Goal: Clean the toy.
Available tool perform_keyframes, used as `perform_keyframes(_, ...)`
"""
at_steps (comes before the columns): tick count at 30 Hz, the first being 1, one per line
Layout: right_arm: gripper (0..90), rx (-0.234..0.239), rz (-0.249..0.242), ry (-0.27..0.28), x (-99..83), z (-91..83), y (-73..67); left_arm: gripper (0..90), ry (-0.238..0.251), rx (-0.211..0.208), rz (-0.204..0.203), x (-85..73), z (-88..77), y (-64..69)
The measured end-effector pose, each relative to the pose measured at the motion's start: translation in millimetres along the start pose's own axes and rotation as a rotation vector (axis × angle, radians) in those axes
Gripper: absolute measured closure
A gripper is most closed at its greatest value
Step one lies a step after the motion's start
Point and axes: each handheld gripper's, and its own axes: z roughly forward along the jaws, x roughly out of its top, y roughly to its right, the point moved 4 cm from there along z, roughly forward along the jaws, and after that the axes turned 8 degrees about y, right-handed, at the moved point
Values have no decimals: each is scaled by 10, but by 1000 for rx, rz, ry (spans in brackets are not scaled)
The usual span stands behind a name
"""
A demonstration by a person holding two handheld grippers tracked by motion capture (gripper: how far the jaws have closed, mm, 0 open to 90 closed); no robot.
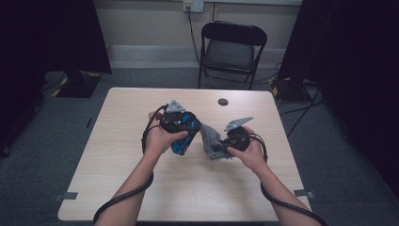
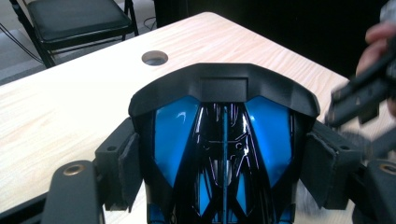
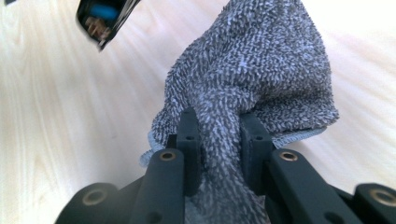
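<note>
A pale wooden table (image 1: 141, 188) stood on grey carpet, a black folding chair (image 1: 231, 49) beyond its far edge and a round cable hole (image 1: 222, 101) near that edge. From above, both my hands met over the table's middle. My left gripper (image 1: 181, 134) clamped a glossy blue and black object (image 1: 184, 132); my own left camera showed its pads (image 2: 128, 170) pressed on both sides of that shell (image 2: 224, 140), jaws spread wide around it. My right gripper (image 1: 225, 143) pinched a grey terry cloth (image 1: 211, 141), just right of the blue object. The right camera showed the weave (image 3: 261, 70) bunched between nearly closed jaws, hanging above the tabletop.
</note>
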Motion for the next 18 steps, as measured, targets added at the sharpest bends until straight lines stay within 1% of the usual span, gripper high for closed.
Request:
perform_keyframes(5,737,-18,23,32,97,-116,113,254,-15,-16,6,-60,16,33)
perform_keyframes(9,737,-27,22,46,174,-179,155,255,-25,-22,10,-102,44,49)
perform_keyframes(12,737,-25,15,52,218,-200,159,255,-29,-30,11,-123,66,76)
perform_keyframes(14,736,-21,7,47,235,-199,153,254,-34,-38,19,-130,81,98)
perform_keyframes(18,737,-7,-6,43,265,-163,125,254,-38,-50,24,-125,115,142)
